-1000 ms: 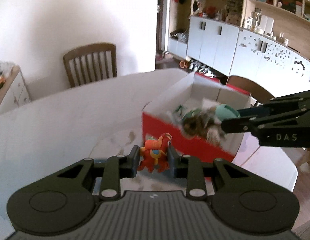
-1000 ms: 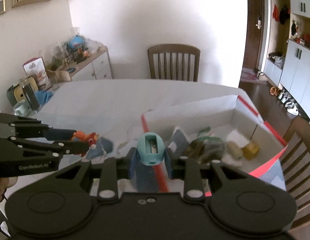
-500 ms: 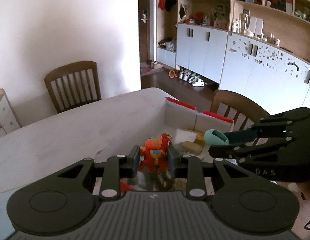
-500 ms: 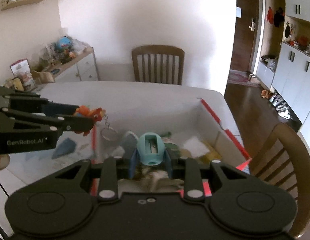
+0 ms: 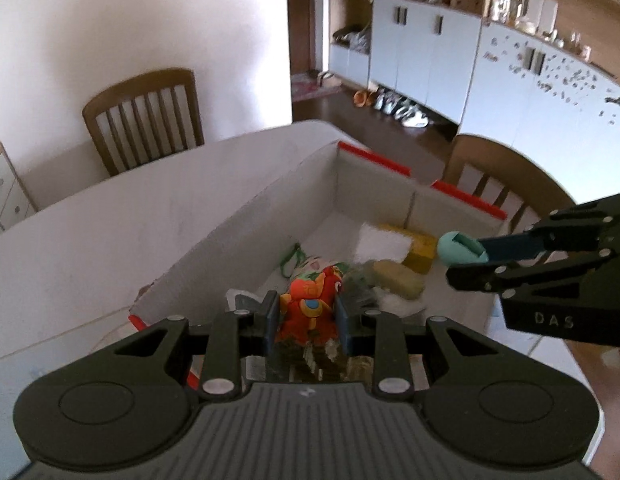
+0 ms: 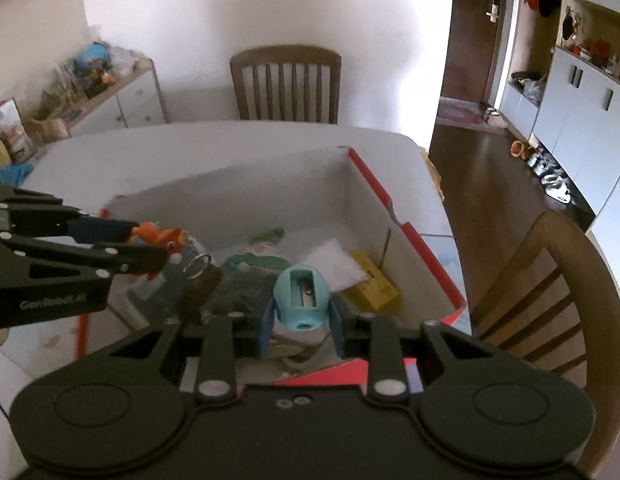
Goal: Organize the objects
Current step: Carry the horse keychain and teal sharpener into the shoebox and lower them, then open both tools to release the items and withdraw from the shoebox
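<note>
My left gripper (image 5: 307,314) is shut on an orange-red toy keychain (image 5: 310,308) and holds it above the open red-and-white box (image 5: 374,156). The toy also shows in the right wrist view (image 6: 161,238), with its key ring (image 6: 197,266) hanging below. My right gripper (image 6: 301,320) is shut on a teal pencil sharpener (image 6: 303,298), also held over the box (image 6: 374,184); the sharpener shows in the left wrist view (image 5: 462,249). Both grippers hover side by side over the box.
Inside the box lie a yellow block (image 6: 374,284), a white paper (image 6: 334,264), a green-patterned bag (image 6: 261,260) and a beige piece (image 5: 398,280). The box stands on a white table (image 5: 109,232). Wooden chairs stand at the far side (image 6: 285,80) and right (image 6: 550,300).
Both grippers have moved from beside the box's near wall to above its inside, still holding the toy and the sharpener. The box contents now lie beneath them.
</note>
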A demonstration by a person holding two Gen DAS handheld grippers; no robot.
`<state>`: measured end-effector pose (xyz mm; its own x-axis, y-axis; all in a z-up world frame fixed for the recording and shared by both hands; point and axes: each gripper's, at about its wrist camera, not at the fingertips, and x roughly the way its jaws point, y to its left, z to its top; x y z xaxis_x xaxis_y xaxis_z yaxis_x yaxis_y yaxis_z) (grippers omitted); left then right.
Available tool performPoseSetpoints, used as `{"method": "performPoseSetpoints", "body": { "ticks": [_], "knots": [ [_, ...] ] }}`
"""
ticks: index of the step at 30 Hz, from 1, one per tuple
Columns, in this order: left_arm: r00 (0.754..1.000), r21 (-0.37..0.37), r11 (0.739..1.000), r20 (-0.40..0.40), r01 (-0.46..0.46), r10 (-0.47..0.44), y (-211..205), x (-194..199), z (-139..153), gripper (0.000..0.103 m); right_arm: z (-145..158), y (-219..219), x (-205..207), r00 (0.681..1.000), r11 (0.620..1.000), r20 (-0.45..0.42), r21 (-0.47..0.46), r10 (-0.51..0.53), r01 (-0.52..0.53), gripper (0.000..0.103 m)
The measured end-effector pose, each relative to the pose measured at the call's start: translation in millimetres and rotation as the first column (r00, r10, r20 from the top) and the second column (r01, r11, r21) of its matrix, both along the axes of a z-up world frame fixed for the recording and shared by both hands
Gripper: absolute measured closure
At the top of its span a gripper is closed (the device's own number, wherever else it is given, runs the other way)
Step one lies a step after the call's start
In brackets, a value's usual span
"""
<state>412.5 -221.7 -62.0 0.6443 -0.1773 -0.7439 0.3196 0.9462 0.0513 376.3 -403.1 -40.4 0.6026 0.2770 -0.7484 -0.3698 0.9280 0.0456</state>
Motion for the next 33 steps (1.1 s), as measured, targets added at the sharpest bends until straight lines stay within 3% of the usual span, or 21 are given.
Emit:
{"method": "performPoseSetpoints", "body": {
  "ticks": [15, 24, 33],
  "knots": [
    [0.992, 0.076, 0.997, -0.125, -0.023, 0.032, -7, 33, -45, 0.074, -43, 4, 37, 0.995, 0.997, -0.103, -0.073, 0.010, -0.017, 0.075],
    [0.980, 0.115, 0.993, -0.198, 0.002, 0.021, -13, 40, -64, 0.074, -42, 1, 42, 0.994, 0.997, -0.107, -0.071, 0.027, -0.035, 0.071],
    [0.975, 0.119, 0.993, -0.224, 0.015, 0.012, -13, 43, -68, 0.074, -21, -1, 32, 0.997, 0.999, -0.075, -0.027, 0.032, -0.034, 0.066]
  ]
}}
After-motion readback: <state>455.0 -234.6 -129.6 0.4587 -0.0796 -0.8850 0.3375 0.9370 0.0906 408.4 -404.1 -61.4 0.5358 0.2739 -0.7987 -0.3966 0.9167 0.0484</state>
